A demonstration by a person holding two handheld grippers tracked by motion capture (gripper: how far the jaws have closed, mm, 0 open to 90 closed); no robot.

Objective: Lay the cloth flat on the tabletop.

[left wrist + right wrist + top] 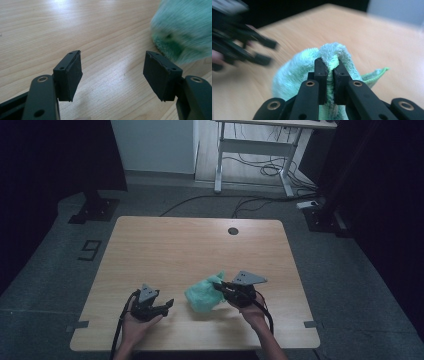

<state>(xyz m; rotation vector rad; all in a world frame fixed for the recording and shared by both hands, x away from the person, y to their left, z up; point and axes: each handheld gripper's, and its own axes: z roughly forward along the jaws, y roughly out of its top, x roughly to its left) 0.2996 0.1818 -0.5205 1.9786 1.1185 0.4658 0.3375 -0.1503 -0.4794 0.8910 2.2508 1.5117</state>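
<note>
While the right tongs (330, 75) are pinching the green cloth (204, 294) at centre-bottom of the worktop (175, 245), the left tongs (112, 75) are waiting spread; next, probably grabbing a free corner.

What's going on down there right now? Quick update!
Right gripper shut on green towel. Left gripper open, holding nothing, beside towel. Table around them bare.
</note>
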